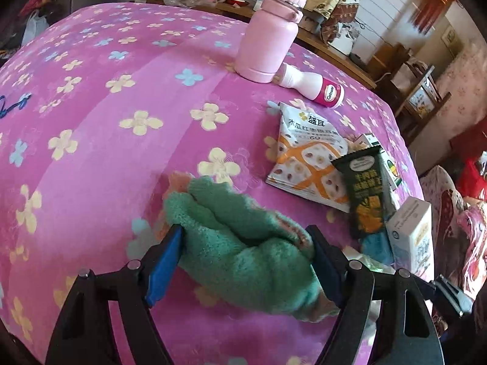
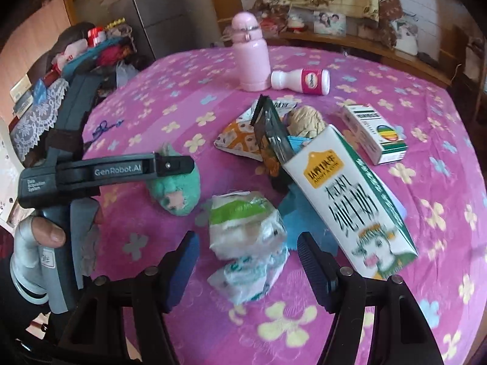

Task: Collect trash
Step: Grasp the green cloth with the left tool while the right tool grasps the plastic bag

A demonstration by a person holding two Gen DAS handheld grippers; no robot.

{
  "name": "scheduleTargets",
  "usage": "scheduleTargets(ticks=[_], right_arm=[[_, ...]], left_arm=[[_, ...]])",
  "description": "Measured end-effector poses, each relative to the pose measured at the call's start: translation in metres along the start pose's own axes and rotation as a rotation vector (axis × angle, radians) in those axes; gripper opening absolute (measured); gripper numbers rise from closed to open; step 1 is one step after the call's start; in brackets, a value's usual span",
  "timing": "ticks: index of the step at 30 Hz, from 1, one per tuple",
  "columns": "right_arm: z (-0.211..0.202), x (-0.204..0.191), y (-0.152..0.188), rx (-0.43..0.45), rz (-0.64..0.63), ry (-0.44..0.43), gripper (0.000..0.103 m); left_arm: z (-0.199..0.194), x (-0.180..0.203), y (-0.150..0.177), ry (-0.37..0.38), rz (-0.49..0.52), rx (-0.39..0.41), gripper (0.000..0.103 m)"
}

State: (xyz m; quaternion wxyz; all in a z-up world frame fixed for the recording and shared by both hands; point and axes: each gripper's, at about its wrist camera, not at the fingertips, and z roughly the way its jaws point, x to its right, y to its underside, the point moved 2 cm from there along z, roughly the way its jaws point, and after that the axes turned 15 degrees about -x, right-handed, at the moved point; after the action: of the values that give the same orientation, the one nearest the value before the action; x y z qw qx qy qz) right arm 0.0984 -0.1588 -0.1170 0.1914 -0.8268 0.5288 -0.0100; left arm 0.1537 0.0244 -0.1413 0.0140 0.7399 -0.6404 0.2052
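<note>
A green fluffy sock lies on the pink flowered tablecloth between the fingers of my left gripper. The jaws stand wide at its two sides and do not squeeze it. The right wrist view shows that left gripper from the side, over the sock. My right gripper is open around a crumpled plastic wrapper, with a gap on each side. A tilted milk carton leans just right of it, in front of a dark snack wrapper and an orange-and-white snack bag.
A pink flask stands at the back with a small yogurt bottle lying beside it. A medicine box and a ball of brown paper lie right of the pile. A hand grips the left handle. Cluttered shelves ring the table.
</note>
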Motion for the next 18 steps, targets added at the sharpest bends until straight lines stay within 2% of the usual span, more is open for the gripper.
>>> scheduleTargets(ticks=[2,4,7,10,14,15,17,18], right_arm=[[0.003,0.0,-0.004,-0.007,-0.003,-0.003,0.07],[0.006,-0.003,-0.009,-0.018,-0.026,0.003,0.07],[0.014,-0.01,-0.017,-0.048,-0.057,0.005,0.07],[0.031,-0.018,-0.022,-0.122,-0.066,-0.004,0.07],[0.037,-0.032,-0.015,-0.166,-0.059,-0.184,0.07],[0.037,-0.034,-0.013,-0.166,-0.06,-0.185,0.07],[0.034,-0.034,-0.012,-0.14,-0.053,-0.116,0.07],[0.033,-0.034,-0.012,-0.13,-0.049,-0.098,0.07]], left_arm=[[-0.002,0.003,0.002,-0.019,0.051,-0.007,0.07],[-0.009,0.002,0.003,0.002,0.104,-0.014,0.052],[-0.019,-0.001,0.007,0.012,0.152,-0.037,0.044],[-0.026,-0.004,0.015,-0.016,0.205,-0.06,0.043],[-0.033,-0.015,0.027,-0.013,0.246,-0.099,0.043],[-0.034,-0.018,0.028,-0.003,0.244,-0.104,0.043],[-0.037,-0.021,0.028,0.01,0.243,-0.116,0.049],[-0.039,-0.022,0.028,0.014,0.234,-0.115,0.056]])
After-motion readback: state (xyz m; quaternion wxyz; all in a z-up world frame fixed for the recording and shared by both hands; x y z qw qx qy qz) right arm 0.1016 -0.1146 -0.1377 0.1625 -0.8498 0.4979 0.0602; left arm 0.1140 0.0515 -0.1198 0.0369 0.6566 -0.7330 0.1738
